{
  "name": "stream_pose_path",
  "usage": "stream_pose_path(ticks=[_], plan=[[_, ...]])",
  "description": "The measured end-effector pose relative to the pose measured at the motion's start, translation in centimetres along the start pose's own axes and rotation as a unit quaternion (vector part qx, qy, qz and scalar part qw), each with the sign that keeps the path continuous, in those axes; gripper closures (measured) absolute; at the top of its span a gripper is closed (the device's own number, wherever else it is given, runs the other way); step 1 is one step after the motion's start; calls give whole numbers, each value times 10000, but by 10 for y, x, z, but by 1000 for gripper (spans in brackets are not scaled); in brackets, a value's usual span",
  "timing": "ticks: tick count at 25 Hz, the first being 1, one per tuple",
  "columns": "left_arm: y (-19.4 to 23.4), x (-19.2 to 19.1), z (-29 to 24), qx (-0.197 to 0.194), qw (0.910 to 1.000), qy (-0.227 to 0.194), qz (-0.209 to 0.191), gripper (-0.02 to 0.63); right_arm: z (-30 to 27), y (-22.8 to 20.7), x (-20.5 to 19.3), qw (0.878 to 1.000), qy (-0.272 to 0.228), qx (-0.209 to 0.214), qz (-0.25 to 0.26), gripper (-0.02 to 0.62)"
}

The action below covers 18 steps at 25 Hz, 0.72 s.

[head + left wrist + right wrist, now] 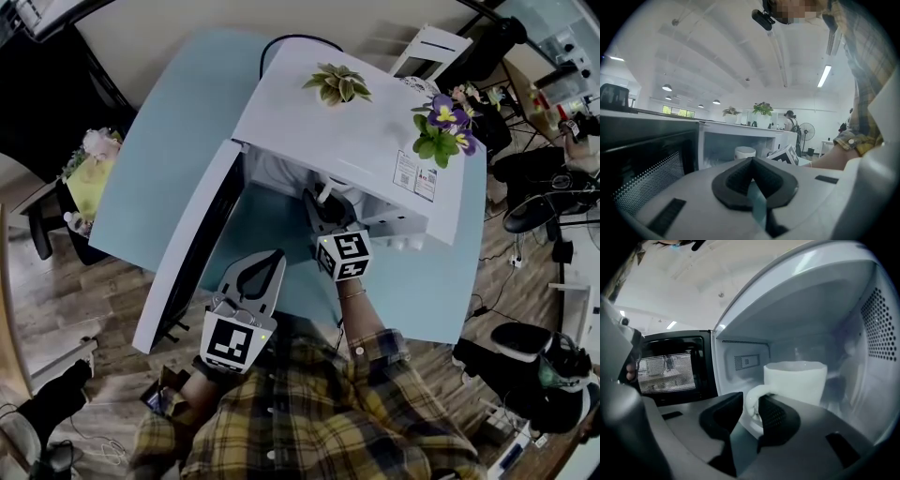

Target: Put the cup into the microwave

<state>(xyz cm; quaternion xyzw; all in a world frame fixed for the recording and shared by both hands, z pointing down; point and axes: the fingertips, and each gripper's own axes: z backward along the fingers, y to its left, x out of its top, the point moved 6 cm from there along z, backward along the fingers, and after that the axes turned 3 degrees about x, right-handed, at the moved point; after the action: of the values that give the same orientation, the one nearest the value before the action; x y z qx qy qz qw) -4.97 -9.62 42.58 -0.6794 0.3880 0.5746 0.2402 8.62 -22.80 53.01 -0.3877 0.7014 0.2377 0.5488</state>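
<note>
At left, finds left gripper closed tip to tip with nothing between, beside the swung-open door of the white microwave. Further right, finds white cup standing inside the cavity, its handle between the narrowly parted jaws of the right gripper, not clamped. Notes a label on the microwave top, print too small to read.

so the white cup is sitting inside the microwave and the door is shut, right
Not quite: the microwave door is open, swung out to the left, as the right gripper view shows. The white cup is indeed sitting inside the microwave.
</note>
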Motion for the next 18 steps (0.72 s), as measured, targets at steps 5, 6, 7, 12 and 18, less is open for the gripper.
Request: stream_pose_path(ticks=[5, 6, 7, 12, 18], plan=[[1, 2, 0, 10, 10000, -15, 16, 614, 0, 4, -1, 10000, 45, 31, 33, 448], [1, 1, 1, 13, 10000, -21, 16, 614, 0, 5, -1, 10000, 50, 26, 12, 435], [1, 1, 1, 14, 10000, -26, 12, 614, 1, 5, -1, 10000, 57, 16, -12, 426], [1, 5, 1, -14, 10000, -49, -26, 614, 5, 5, 0, 9999, 56, -64, -121, 405], [-1, 10, 0, -76, 10000, -58, -13, 614, 15, 6, -1, 9997, 109, -165, -153, 405]])
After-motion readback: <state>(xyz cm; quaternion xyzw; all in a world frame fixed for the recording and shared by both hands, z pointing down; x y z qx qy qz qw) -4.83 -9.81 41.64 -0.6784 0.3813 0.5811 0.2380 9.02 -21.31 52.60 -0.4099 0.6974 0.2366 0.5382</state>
